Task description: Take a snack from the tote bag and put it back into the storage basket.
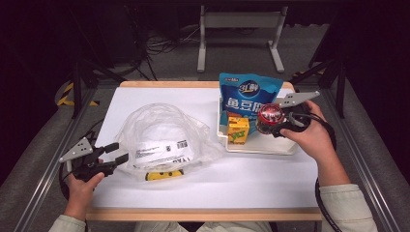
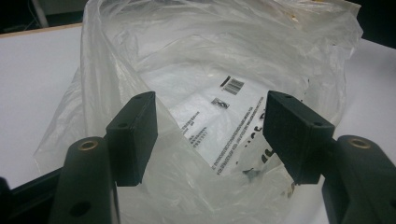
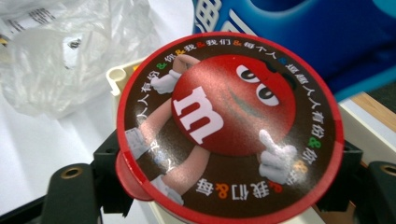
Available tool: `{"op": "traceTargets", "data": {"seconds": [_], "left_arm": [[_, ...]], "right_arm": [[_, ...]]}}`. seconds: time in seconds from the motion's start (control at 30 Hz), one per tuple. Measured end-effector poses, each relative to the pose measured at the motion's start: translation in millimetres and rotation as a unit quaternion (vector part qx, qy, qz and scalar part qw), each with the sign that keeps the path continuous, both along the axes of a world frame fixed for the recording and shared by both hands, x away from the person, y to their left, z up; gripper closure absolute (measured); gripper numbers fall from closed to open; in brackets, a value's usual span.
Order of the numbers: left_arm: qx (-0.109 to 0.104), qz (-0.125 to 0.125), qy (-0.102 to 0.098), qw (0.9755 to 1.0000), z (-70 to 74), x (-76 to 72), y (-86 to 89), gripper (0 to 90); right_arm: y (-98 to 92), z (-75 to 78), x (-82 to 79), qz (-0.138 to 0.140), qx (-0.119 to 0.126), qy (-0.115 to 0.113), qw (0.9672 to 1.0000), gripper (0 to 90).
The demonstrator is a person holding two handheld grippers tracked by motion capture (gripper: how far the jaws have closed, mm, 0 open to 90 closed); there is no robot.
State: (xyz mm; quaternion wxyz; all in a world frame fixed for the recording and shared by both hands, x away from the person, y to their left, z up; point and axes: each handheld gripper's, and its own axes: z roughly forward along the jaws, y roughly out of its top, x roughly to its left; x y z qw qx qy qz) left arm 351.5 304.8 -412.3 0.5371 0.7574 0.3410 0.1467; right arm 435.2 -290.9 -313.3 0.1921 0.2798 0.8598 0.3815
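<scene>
The round candy tub (image 3: 229, 126), with its red rim and a red cartoon figure on the lid, sits between the jaws of the right claw (image 1: 274, 122), which are clamped on its sides; in the right gripper view the lid faces the camera and the black jaws show at either edge of it. In the high view the tub is held over the near right part of the white tray (image 1: 261, 145), which lies at the right of the bench (image 1: 251, 183). In the tray, just left of the tub, stands a small yellow and green carton (image 1: 238, 129), and behind both leans a blue snack pouch (image 1: 247, 94) with white lettering, at the tray's far side.

Left of the tray, about the middle of the bench, lies a crumpled clear plastic bag (image 1: 162, 137) with a printed white label and a barcode on it; something yellow (image 1: 163, 175) shows at its near edge. The left claw (image 1: 116, 153) is at the bag's left edge, near the bench's near left side. In the left gripper view its jaws stand apart with the rim of the bag between them: the left pad lies against the film, the right one shows no clear contact.
</scene>
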Motion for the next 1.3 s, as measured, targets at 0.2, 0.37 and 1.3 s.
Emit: {"op": "traceTargets", "data": {"seconds": [0.2,0.37,1.3], "left_arm": [[0.000,0.000,0.000,1.0000,0.1,-0.1,0.1,36.1],[0.000,0.002,0.000,1.0000,0.2,-0.4,-0.1,36.0],[0.001,0.002,-0.001,1.0000,0.2,-0.3,-0.2,36.0]], "right_arm": [[-10.4,-8.7,4.1,-0.006,-0.003,0.001,1.0000,25.7],[-17.0,-16.7,5.7,-0.014,-0.008,0.006,0.9999,25.7],[-34.3,-64.2,16.2,-0.032,-0.031,0.021,0.9988,25.7]]}}
